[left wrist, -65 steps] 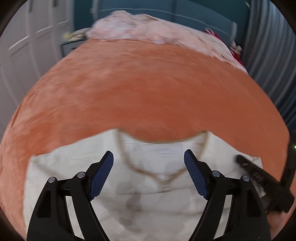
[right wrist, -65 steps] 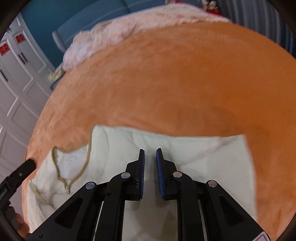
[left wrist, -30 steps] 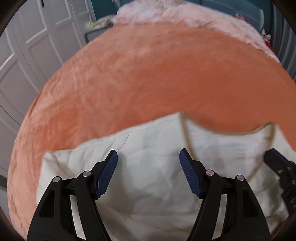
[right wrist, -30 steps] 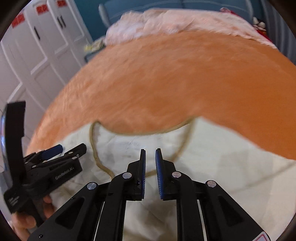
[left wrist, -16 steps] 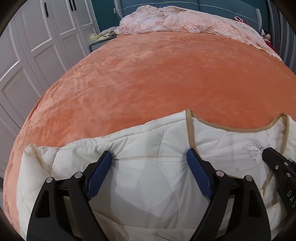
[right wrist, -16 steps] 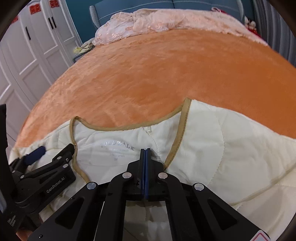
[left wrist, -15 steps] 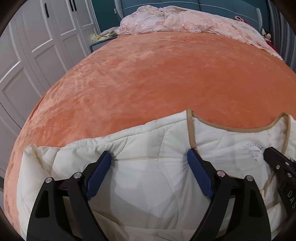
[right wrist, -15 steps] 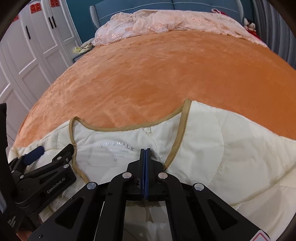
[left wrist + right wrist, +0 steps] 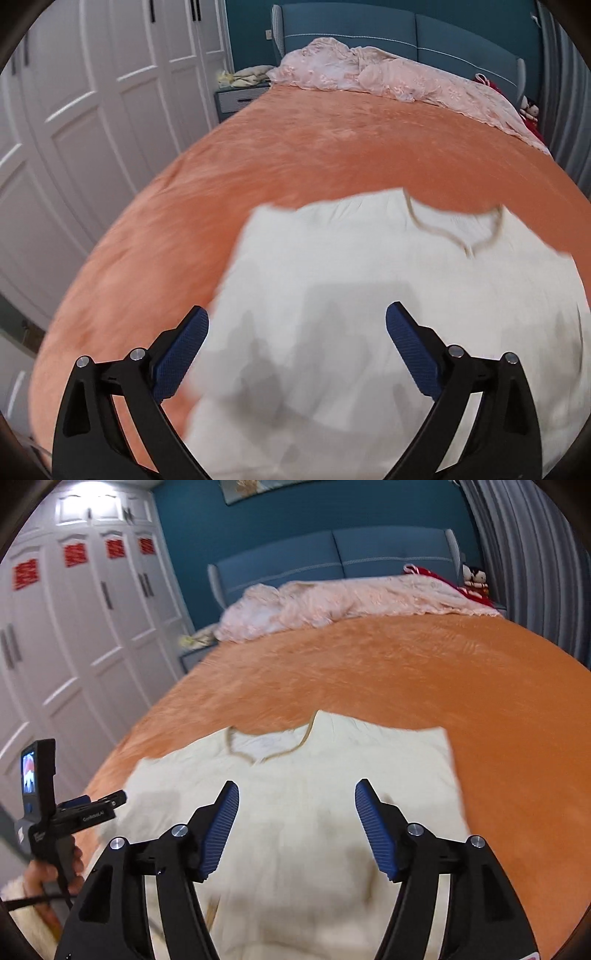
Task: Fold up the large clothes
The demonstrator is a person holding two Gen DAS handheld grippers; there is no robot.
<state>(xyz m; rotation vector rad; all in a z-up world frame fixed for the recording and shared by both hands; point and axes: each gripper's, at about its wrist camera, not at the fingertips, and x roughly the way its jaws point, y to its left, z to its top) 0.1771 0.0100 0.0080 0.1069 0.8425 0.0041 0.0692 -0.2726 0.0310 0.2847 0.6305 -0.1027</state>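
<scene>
Both hand-held grippers pulled back, right hand-held gripper (image 9: 297, 825) just opened, cream jacket (image 9: 295, 794) flat

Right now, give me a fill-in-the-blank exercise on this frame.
1. The cream garment lies on a bed cover coloured ____.
2. Both the left tongs and the right tongs stand ____.
3. The headboard is ____.
4. The wardrobe doors are ____.

Missing: orange; open; blue; white
</scene>
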